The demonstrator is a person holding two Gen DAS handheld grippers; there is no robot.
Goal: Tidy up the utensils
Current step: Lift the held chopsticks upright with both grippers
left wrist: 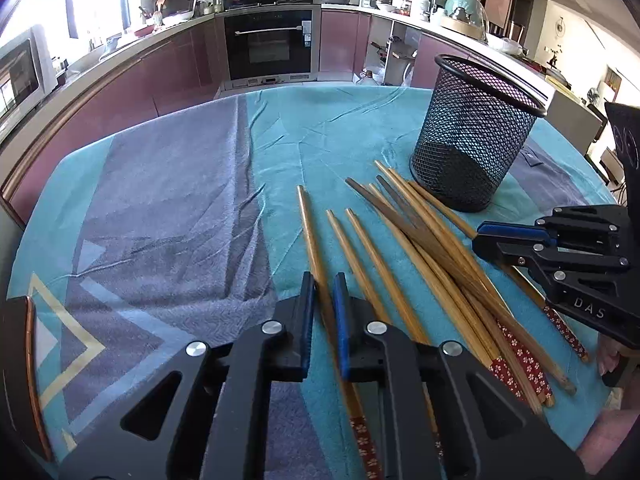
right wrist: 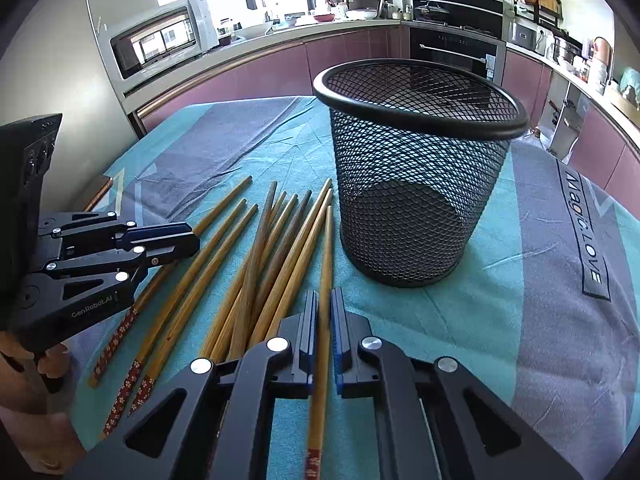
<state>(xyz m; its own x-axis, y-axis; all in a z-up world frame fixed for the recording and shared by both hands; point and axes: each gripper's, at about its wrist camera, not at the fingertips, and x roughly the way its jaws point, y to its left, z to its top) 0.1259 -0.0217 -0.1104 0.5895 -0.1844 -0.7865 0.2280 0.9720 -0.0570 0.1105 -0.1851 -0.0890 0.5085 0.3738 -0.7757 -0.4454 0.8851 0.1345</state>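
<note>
We see a black mesh cup point(right wrist: 416, 168) standing upright on the tabletop point(left wrist: 280, 128), on its teal and grey cloth point(left wrist: 168, 200). Through the mesh it looks empty; only its dark base shows. The chopsticks point(left wrist: 432, 248) lie loose on the cloth at about 7 o'clock of the cup in the right wrist view, fanned with tips toward it, none inside. Several have red flowered handle ends.

On writing, we read "Magic LOVE" point(right wrist: 586, 224) on the grey band of the cloth at 3 o'clock of the cup. The side of the left hand-held gripper point(right wrist: 196, 240) carries "GenRobot.AI" in that view; the right hand-held gripper point(left wrist: 476, 240) shows "DAS" in the left wrist view.

The left one point(left wrist: 323, 296) is closed narrow on one chopstick point(left wrist: 310, 232), the leftmost of the fan. The right one point(right wrist: 325, 312) is likewise pinched on a single stick point(right wrist: 327, 248), the one nearest the cup.
</note>
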